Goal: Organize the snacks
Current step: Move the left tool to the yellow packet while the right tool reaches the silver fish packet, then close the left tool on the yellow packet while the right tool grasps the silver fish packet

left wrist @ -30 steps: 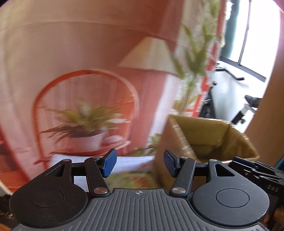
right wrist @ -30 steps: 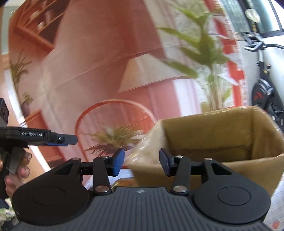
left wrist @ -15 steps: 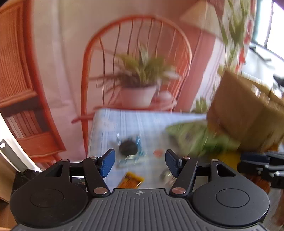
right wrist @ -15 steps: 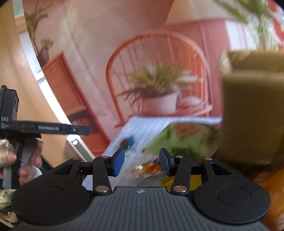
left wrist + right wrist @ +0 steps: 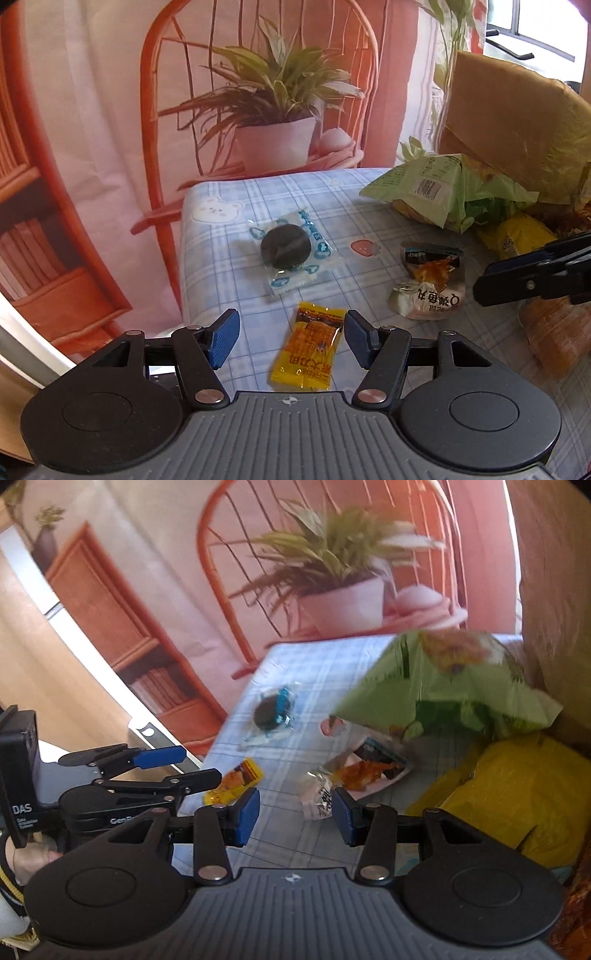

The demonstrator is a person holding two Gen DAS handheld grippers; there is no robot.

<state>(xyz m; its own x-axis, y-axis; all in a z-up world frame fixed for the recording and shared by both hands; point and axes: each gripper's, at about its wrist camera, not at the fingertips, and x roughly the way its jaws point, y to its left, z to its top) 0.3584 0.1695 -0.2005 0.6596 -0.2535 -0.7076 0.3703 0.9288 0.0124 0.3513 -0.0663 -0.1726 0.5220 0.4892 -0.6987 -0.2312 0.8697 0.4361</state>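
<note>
Small snacks lie on a blue checked tablecloth (image 5: 221,236). A yellow packet (image 5: 308,350) shows between the pads of my left gripper (image 5: 290,339), which is open and hangs over it without pressing it. Beyond it lies a dark round cookie in clear wrap (image 5: 290,251), and to the right a crumpled fish-ball packet (image 5: 428,284). My right gripper (image 5: 295,816) is open and empty, just short of the fish-ball packet (image 5: 354,775). In the right wrist view the left gripper (image 5: 184,766) hovers over the yellow packet (image 5: 236,781).
A green bag (image 5: 443,192) leans on a tall cardboard box (image 5: 517,122) at the right, with a big yellow bag (image 5: 517,794) in front. A printed backdrop of a chair and plant hangs behind. The table's left edge (image 5: 183,258) drops off.
Both views have swung down from the backdrop and box to the tabletop. Both grippers have come lower and closer to the small snacks. The left jaws stand slightly wider.
</note>
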